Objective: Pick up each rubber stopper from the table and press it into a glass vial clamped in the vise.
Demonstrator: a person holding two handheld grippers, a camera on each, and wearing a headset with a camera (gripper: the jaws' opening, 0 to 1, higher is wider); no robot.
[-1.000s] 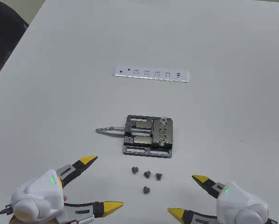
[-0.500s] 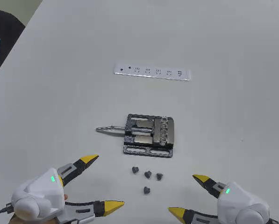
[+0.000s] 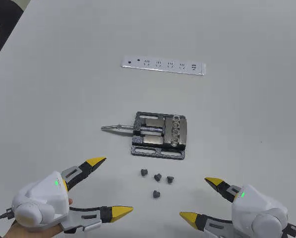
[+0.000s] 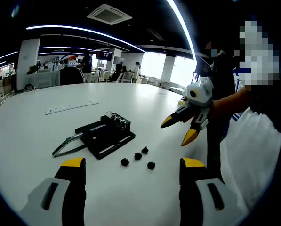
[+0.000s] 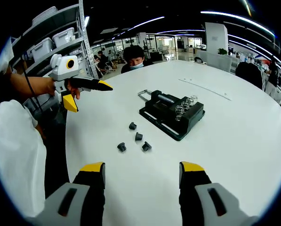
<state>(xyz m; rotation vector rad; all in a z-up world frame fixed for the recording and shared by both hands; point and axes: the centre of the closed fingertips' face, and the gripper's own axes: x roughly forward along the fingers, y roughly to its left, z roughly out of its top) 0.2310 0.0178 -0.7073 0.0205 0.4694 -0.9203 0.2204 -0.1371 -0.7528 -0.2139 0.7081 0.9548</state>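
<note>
Our left tool (image 3: 112, 185) and right tool (image 3: 200, 199) both have jaws apart, empty, near four stoppers (image 3: 157, 177) beside the vise (image 3: 159, 135).

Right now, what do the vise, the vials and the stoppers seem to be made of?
Vise: probably metal, with a matte dark body and bare silvery clamping faces.
Vials: clear and glinting, so likely glass.
Stoppers: dull dark grey with no shine, which suits rubber, though they are too small to be sure.
</note>
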